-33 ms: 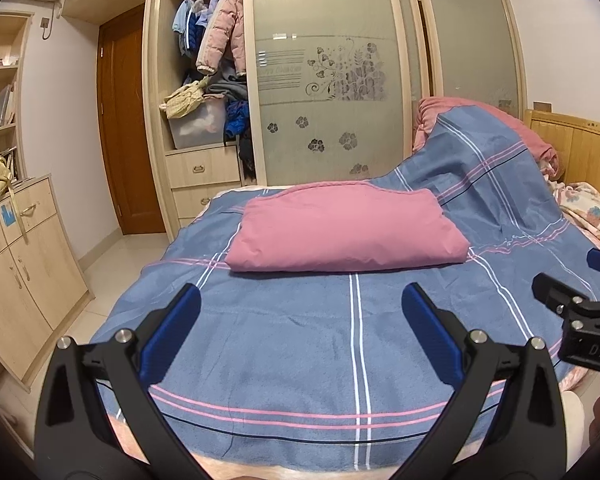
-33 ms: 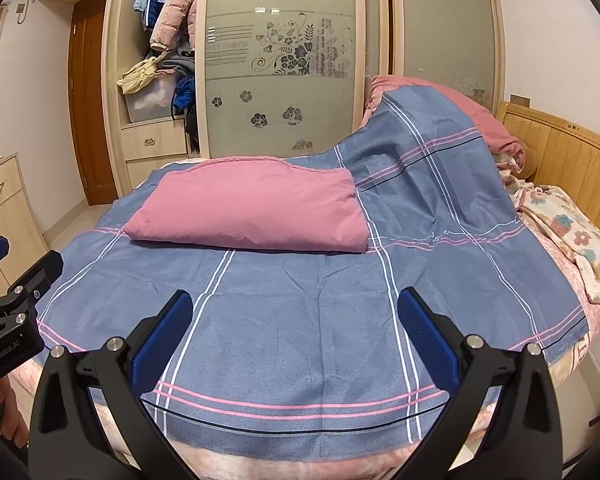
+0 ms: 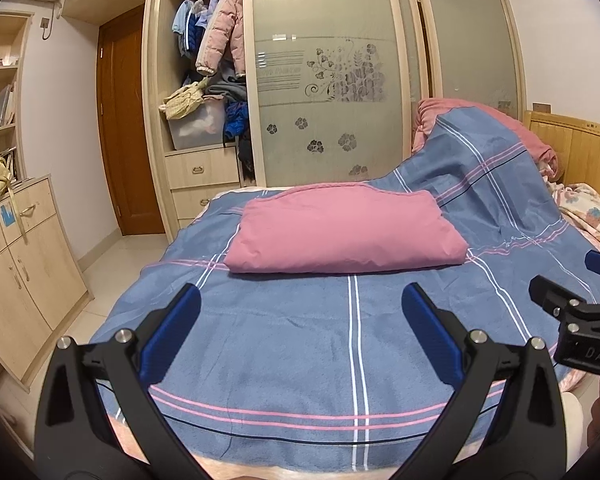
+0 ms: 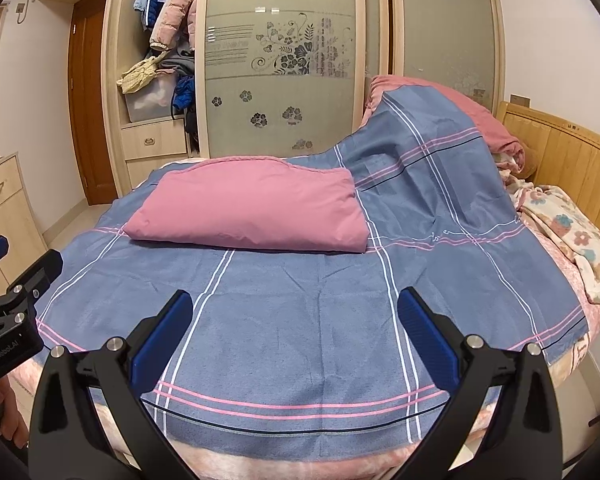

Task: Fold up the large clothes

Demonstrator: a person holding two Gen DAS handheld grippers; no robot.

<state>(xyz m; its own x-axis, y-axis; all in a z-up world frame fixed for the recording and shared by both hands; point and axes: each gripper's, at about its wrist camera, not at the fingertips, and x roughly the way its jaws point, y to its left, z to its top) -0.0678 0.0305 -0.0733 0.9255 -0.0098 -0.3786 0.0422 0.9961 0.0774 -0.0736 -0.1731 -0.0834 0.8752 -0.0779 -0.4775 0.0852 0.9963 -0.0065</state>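
A pink cloth lies folded into a thick rectangle on the bed, toward its far side, also visible in the right wrist view as the pink cloth. Under it a blue plaid sheet is spread over the bed and rises over a heap at the back right. My left gripper is open above the sheet's near part, holding nothing. My right gripper is open too, beside it and to its right, short of the pink cloth. Both hover near the bed's front edge.
A wardrobe with hanging jackets and drawers stands behind the bed. A brown door and a low cabinet are on the left, with tiled floor between. A wooden headboard and floral blanket are at the right.
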